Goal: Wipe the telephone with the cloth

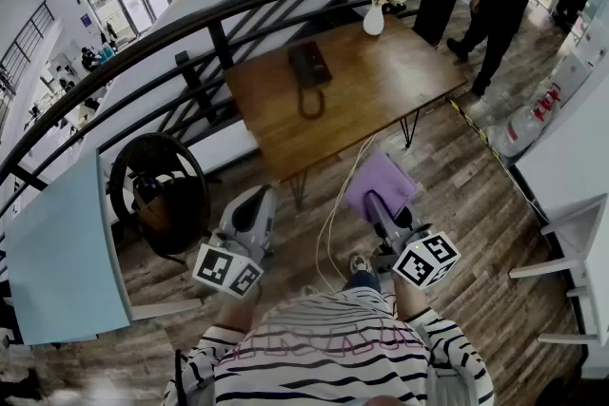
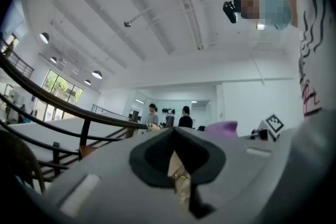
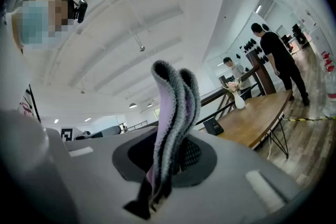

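- The telephone (image 1: 309,69) looks light, so a hard push with the cloth (image 1: 381,183) could slide it across the wooden surface (image 1: 390,86) unless something steadies it.
- Its looped cord (image 1: 311,102) lies at the near side of the telephone. A wipe dragged that way could snag it and pull the set along.
- A vase (image 1: 374,18) of flowers stands at the far corner, well apart from the telephone. It is probably at risk only from a wide sweep.
- A white cable (image 1: 335,209) runs from under the surface towards the person's feet and could catch a foot on the step forward.
- The right claw (image 1: 378,206) is clamped on the purple cloth. In the right gripper view, the claw (image 3: 160,178) pinches the cloth (image 3: 170,107) at the lower edge of a fold and the rest stands up loose. With so little cloth in the grip, rubbing might pull it free.
- The left claw (image 1: 255,203) is closed with nothing in it. In the left gripper view, its (image 2: 178,168) jaws meet along a narrow seam.
- Both claws are held low in front of the person, well short of the surface. The telephone sits untouched near its middle, visible in the right gripper view (image 3: 212,126) past the cloth. Wiping has not begun.
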